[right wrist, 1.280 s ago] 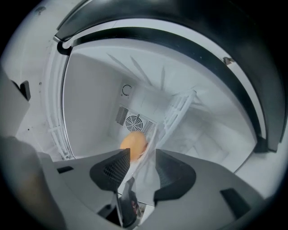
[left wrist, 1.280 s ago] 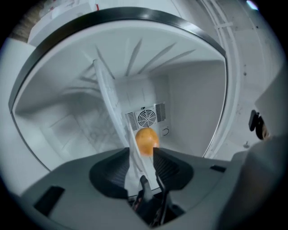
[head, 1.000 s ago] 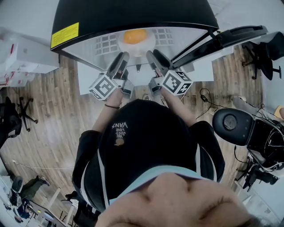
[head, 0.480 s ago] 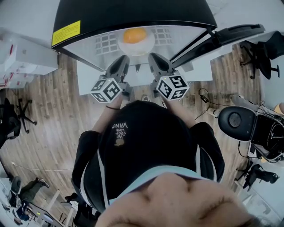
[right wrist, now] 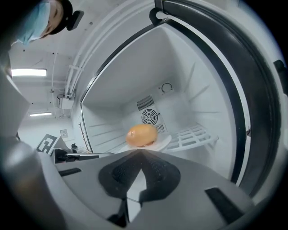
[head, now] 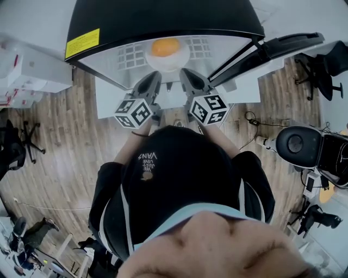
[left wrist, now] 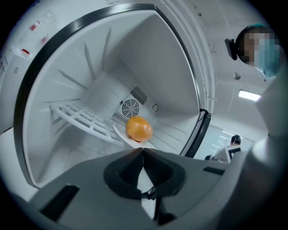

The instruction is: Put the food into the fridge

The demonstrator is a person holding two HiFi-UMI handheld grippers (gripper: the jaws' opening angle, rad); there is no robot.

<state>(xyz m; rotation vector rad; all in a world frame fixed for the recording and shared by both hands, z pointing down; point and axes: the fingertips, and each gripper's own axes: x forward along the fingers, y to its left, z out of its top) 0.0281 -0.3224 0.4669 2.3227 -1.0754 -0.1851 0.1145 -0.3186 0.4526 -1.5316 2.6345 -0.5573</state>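
An orange round piece of food lies on a white plate inside the open fridge. In both gripper views the food and the plate rest on a white wire shelf in front of a round fan grille. My left gripper and right gripper hover side by side just outside the fridge opening, short of the plate. Their jaws have just been closing and now stand shut, with nothing between them.
The fridge door stands open to the right. The fridge sits on a white table above a wooden floor. White boxes stand at the left, office chairs and a black round device at the right.
Both grippers have rolled, their marker cubes turning toward each other, and both pairs of jaws have closed. The food and plate have stayed on the shelf.
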